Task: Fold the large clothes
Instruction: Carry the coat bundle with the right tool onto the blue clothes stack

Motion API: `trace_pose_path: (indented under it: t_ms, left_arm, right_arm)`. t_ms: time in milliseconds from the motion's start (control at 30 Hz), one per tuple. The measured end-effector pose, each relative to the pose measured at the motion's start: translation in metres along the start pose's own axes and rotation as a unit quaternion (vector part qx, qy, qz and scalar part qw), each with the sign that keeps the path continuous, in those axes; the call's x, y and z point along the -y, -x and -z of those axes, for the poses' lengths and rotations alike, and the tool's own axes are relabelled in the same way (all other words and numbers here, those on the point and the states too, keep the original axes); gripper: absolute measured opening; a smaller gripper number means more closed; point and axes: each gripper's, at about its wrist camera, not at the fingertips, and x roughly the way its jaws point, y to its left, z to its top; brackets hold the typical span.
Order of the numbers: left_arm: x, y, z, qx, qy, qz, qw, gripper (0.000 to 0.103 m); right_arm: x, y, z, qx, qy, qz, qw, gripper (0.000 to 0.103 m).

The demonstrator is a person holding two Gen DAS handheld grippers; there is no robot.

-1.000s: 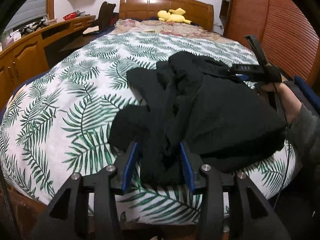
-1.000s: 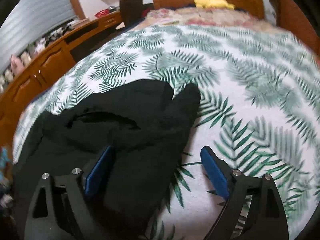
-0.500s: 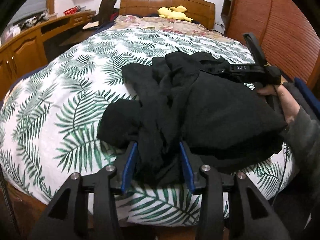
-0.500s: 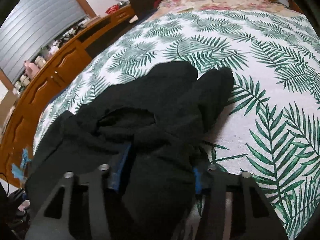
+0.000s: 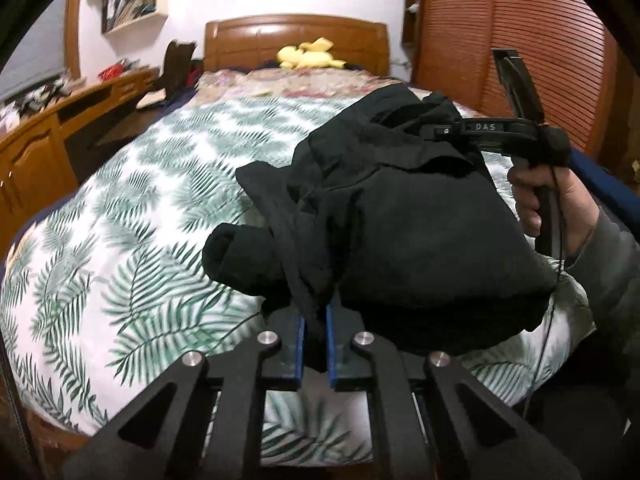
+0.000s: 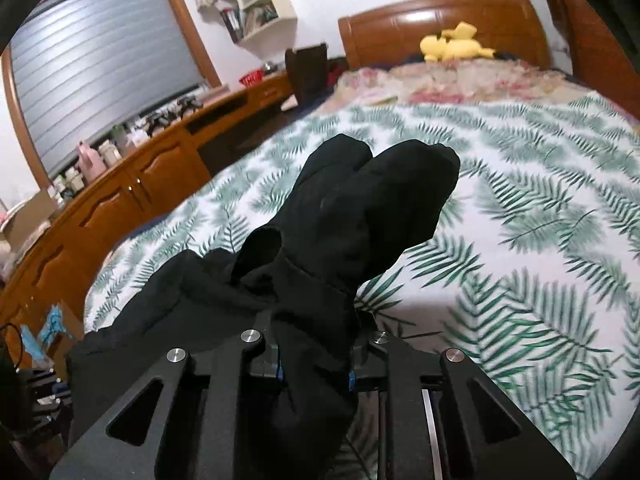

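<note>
A large black garment (image 5: 420, 232) hangs bunched above the leaf-print bed cover (image 5: 140, 240). My left gripper (image 5: 315, 340) is shut on a thin fold at the garment's near edge, and the blue pads (image 5: 299, 342) pinch the cloth. In the right wrist view, my right gripper (image 6: 315, 372) has a thick wad of the same black garment (image 6: 360, 208) between its pads; its jaws are closing and press on the cloth. Two rounded ends of fabric stick up ahead of it. A person's hand (image 5: 536, 200) holds the right gripper's handle at the garment's right side.
The bed cover (image 6: 520, 240) stretches to a wooden headboard (image 6: 440, 24) with a yellow plush toy (image 6: 456, 46) in front of it. A long wooden desk with cabinets (image 6: 132, 192) runs along the left. A slatted wooden wardrobe (image 5: 520, 40) stands on the right.
Both grippers have closed on the black garment and risen. The garment has come up off the bed cover and now hangs bunched between them.
</note>
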Motion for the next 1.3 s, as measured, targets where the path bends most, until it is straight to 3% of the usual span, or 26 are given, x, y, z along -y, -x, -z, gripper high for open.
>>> trace_pose_path:
  t_ms: [267, 900, 1100, 1300]
  left_arm:
    - [0.048, 0.010, -0.016, 0.019, -0.035, 0.043, 0.9983, 0.004]
    - [0.167, -0.010, -0.039, 0.017, -0.119, 0.105, 0.9872, 0.004]
    - [0.204, -0.014, -0.061, 0.030, -0.144, 0.125, 0.9812, 0.003]
    - [0.244, -0.014, -0.090, 0.052, -0.166, 0.159, 0.9718, 0.003]
  right_arm:
    - [0.040, 0.060, 0.008, 0.024, -0.027, 0.022, 0.999, 0.018]
    - [0.116, 0.173, 0.062, 0.043, -0.047, 0.097, 0.993, 0.018]
    - [0.126, 0.205, 0.057, 0.057, -0.031, 0.118, 0.991, 0.017]
    - [0.138, 0.252, 0.031, 0.062, -0.001, 0.165, 0.984, 0.017]
